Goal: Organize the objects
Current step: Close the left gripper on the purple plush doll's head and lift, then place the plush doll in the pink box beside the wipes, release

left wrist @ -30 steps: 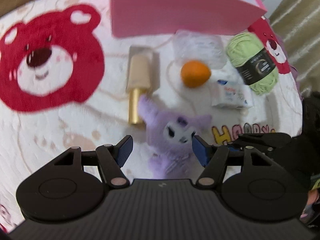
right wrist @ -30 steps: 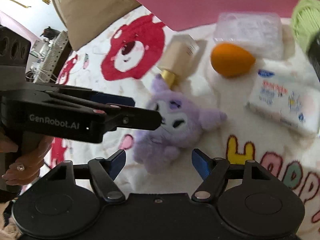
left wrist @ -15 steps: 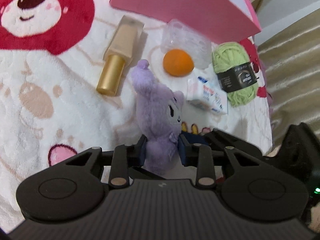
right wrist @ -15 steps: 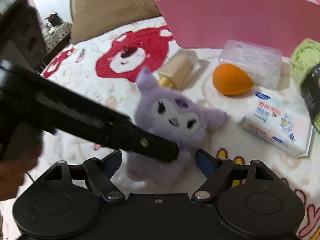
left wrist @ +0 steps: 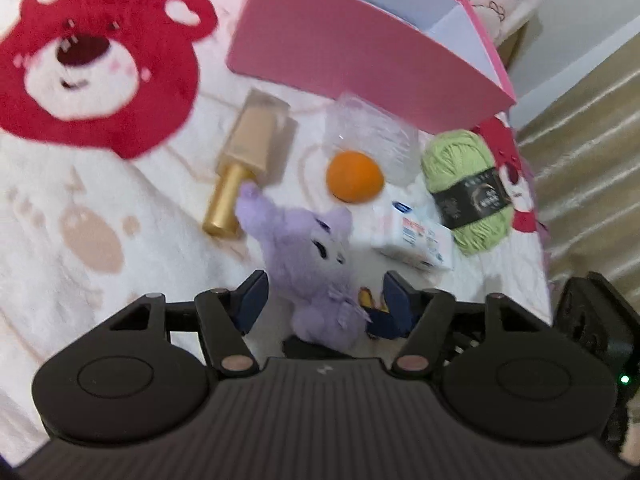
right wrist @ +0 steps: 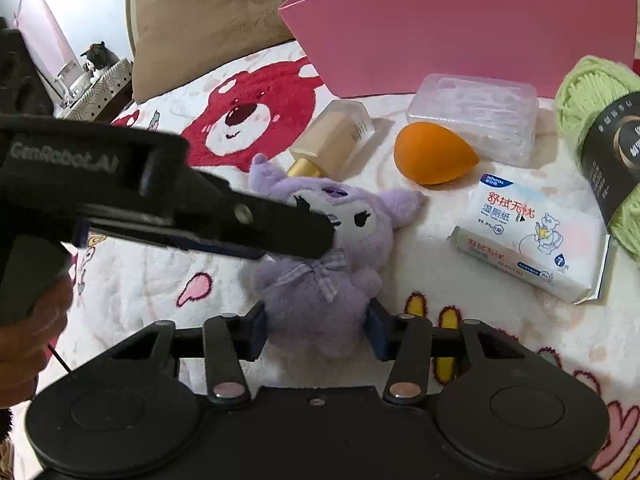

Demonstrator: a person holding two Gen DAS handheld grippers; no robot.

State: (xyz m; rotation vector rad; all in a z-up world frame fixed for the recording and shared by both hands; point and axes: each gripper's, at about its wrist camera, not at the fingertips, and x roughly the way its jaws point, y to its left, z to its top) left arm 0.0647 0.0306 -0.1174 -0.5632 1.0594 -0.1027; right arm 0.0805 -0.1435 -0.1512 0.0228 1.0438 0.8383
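Now, line by line.
Plush: a purple plush toy sits upright on the white fleece blanket, its ear close to the gold cap of the foundation bottle.
Right gripper: its jaws have just been closing, and both blue pads now press the plush's lower body from either side, gripping it.
Left gripper: its jaws have just been opening; they stand apart, the plush between them and free of the left pad; contact at the right pad is unclear.
Left gripper seen from the right wrist: one black finger crosses in front of the plush's face.
Box: a pink box stands open at the far side of the blanket.
In front of the box: a clear plastic case, an orange makeup sponge, a pack of wet wipes and a green yarn ball.
Print: a red bear face on the blanket.
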